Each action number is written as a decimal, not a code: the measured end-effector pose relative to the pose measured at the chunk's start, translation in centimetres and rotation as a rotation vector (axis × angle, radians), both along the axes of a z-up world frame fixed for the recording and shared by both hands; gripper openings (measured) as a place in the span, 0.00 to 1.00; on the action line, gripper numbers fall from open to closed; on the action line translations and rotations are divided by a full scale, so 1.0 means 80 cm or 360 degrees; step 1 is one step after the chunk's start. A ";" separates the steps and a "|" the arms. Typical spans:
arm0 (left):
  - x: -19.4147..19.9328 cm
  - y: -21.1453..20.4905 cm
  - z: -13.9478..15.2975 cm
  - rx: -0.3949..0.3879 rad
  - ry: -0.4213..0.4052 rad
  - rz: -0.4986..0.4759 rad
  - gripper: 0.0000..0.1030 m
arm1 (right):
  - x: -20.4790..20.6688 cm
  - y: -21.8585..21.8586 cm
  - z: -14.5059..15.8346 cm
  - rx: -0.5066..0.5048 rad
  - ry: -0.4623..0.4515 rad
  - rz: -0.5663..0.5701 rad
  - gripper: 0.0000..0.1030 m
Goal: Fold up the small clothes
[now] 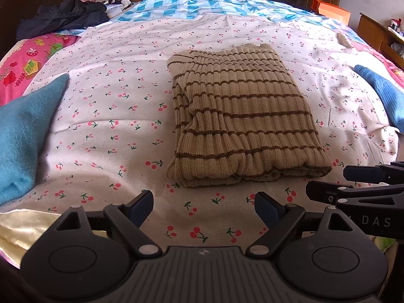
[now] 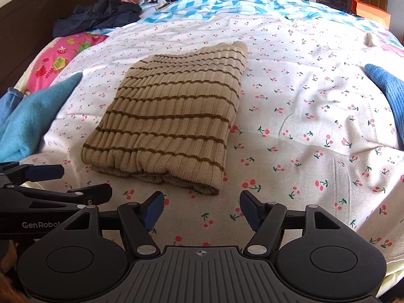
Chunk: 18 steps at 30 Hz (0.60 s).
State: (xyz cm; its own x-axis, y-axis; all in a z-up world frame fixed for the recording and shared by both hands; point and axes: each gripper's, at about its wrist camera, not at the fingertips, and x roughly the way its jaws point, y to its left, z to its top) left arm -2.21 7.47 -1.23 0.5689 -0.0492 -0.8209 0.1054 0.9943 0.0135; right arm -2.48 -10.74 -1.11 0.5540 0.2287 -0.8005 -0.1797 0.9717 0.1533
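Observation:
A beige ribbed sweater with brown stripes (image 1: 240, 116) (image 2: 174, 116) lies folded into a flat rectangle on the cherry-print sheet (image 1: 113, 126) (image 2: 303, 126). My left gripper (image 1: 203, 205) hovers just short of its near edge, open, nothing between the fingers. My right gripper (image 2: 200, 207) is also open and empty, level with the sweater's near right corner. The two grippers sit side by side: the right one's fingers (image 1: 353, 184) show at the right edge of the left wrist view, and the left one's fingers (image 2: 50, 181) at the left edge of the right wrist view.
A light blue garment (image 1: 25, 136) (image 2: 38, 116) lies at the left, a darker blue one (image 1: 381, 93) (image 2: 386, 93) at the right. A dark jacket (image 1: 65, 15) and pink patterned pillow (image 1: 27, 60) sit far left by the headboard. A blue-white quilt (image 1: 189, 5) covers the far bed.

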 end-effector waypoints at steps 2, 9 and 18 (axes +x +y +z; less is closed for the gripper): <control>0.000 -0.001 0.000 0.0009 0.0001 -0.0001 0.89 | 0.000 -0.001 0.000 0.0004 0.0001 -0.0003 0.65; -0.001 0.001 -0.001 0.0002 0.0001 0.0004 0.89 | 0.000 0.000 -0.001 0.0008 0.0004 -0.0004 0.65; -0.001 0.002 -0.001 -0.0010 0.0002 0.0001 0.89 | -0.001 0.000 0.000 0.0006 0.0000 -0.0005 0.65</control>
